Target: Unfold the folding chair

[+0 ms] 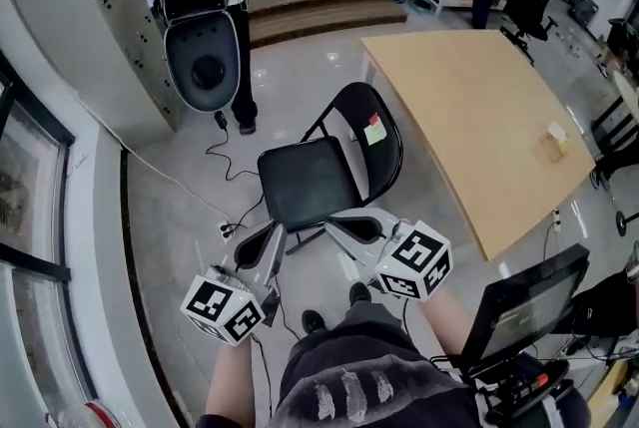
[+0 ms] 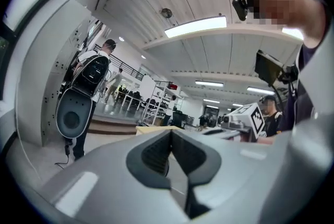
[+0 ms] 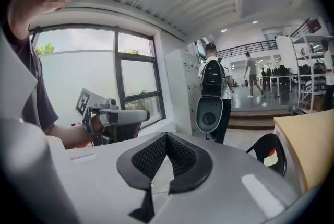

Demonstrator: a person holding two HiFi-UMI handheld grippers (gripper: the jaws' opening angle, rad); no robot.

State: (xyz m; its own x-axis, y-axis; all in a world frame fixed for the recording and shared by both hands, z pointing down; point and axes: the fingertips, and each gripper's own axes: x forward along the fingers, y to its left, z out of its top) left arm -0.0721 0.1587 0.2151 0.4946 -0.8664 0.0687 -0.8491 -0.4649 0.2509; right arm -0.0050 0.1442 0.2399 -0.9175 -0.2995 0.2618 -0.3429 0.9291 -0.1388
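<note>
The black folding chair [image 1: 305,182] stands opened out on the glossy floor, seat level and its rounded backrest [image 1: 371,132] towards the table, with a coloured sticker on it. My left gripper [image 1: 273,234] and right gripper [image 1: 337,222] hover side by side just in front of the seat's near edge, both shut with nothing between their jaws. Neither touches the chair. In the right gripper view the right gripper [image 3: 166,140] points past the backrest [image 3: 271,157], and the left gripper [image 3: 112,116] shows at the left. The left gripper [image 2: 170,137] looks level across the room, and the right gripper [image 2: 245,119] shows at its right.
A light wooden table [image 1: 479,117] stands right of the chair. A person with a large black backpack [image 1: 200,7] stands beyond it, near low steps [image 1: 319,7]. A cable [image 1: 228,162] runs across the floor left of the chair. A screen on a stand [image 1: 521,308] is at my right.
</note>
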